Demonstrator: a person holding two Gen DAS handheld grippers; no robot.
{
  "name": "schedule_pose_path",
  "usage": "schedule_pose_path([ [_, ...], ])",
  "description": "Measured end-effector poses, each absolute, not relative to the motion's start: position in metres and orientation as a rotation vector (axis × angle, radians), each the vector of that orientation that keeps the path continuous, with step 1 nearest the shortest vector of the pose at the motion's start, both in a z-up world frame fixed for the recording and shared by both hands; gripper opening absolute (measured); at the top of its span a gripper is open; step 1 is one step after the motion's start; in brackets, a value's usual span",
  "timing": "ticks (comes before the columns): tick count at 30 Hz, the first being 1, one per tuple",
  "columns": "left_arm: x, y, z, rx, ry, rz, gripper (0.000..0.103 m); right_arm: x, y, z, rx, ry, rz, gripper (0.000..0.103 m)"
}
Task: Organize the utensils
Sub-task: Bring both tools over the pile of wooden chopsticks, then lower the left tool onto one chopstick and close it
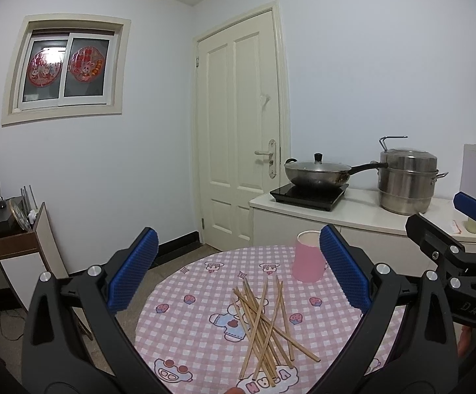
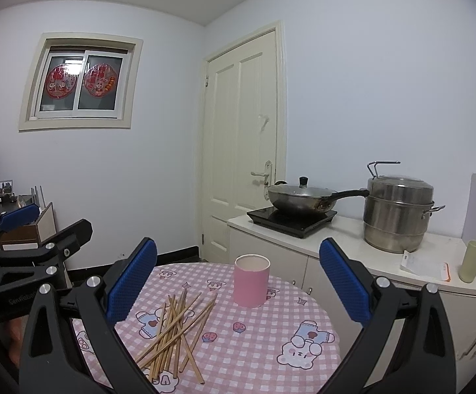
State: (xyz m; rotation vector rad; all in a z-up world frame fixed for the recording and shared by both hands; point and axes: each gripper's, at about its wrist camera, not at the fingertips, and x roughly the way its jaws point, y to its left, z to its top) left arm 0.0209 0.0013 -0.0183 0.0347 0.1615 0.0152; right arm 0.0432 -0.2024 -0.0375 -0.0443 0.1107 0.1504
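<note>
A loose pile of wooden chopsticks (image 1: 265,323) lies on a round table with a pink checked cloth (image 1: 185,344); it also shows in the right wrist view (image 2: 177,326). A pink cylindrical cup (image 1: 307,256) stands upright behind the pile, open end up (image 2: 251,279). My left gripper (image 1: 238,272) is open and empty, held above the table's near side. My right gripper (image 2: 238,282) is open and empty, also above the table. The right gripper shows at the right edge of the left wrist view (image 1: 461,229); the left gripper shows at the left of the right wrist view (image 2: 31,243).
A white counter (image 2: 352,246) behind the table holds an induction hob with a lidded wok (image 2: 298,200), a steel steamer pot (image 2: 397,213) and a pale green cup (image 2: 472,261). A door (image 1: 238,124) is behind. A desk and shelf (image 1: 18,229) stand at left.
</note>
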Motion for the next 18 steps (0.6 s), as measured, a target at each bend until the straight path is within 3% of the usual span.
schedule_pose_path([
  [11, 0.058, 0.013, -0.038, 0.03, 0.272, 0.048, 0.097, 0.084, -0.189, -0.063, -0.072, 0.214, 0.167, 0.096],
  [18, 0.099, 0.041, -0.073, -0.042, 0.436, 0.036, 0.097, 0.124, -0.186, -0.094, -0.07, 0.357, 0.19, 0.096],
])
